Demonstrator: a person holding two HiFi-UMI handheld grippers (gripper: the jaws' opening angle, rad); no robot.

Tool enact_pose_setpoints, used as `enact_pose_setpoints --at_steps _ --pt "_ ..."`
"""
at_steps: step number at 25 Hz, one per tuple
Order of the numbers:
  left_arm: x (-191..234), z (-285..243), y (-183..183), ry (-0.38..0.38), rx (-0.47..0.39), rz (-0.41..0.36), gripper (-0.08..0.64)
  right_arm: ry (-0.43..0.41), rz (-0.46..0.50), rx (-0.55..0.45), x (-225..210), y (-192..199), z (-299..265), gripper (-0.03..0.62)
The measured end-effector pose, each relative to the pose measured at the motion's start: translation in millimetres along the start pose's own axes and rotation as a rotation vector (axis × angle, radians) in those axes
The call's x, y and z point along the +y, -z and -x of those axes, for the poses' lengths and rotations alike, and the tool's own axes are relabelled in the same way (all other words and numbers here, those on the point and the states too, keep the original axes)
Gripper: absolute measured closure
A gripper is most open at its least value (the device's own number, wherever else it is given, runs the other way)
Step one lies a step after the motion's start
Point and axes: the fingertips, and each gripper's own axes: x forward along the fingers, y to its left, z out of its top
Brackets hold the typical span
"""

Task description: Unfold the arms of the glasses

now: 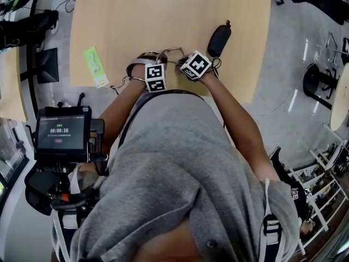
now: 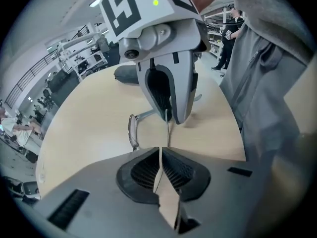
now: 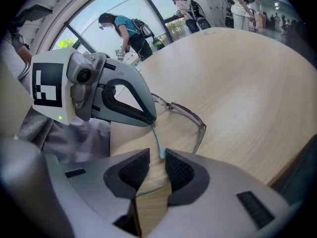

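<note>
The glasses point(image 3: 190, 117) lie on the wooden table point(image 1: 163, 10), their clear front point(image 2: 132, 131) resting on the wood. One thin pale arm point(image 2: 166, 129) runs between my two grippers, which face each other tip to tip. My left gripper point(image 2: 160, 152) is shut on one end of that arm. My right gripper point(image 3: 157, 155) has the arm's pale blue tip point(image 3: 159, 144) between its pads and looks shut on it. In the head view both marker cubes sit close together over the glasses point(image 1: 169, 53), near the table's front edge.
A black glasses case point(image 1: 219, 39) lies just right of the grippers. A green packet point(image 1: 95, 66) lies at the table's front left edge. The person's grey-clad body presses against the table's near edge. People stand in the background.
</note>
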Motion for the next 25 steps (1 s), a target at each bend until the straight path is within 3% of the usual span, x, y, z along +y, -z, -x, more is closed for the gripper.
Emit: enact_pose_setpoints --at_steps 9,25 --pt "-5 3 2 0.045 0.005 0.002 0.552 -0.011 -0.018 -0.021 5 0 1 0.492" --pt "-19 13 12 0.048 -0.027 -0.018 0.552 -0.052 -0.09 -0.082 9 -8 1 0.514"
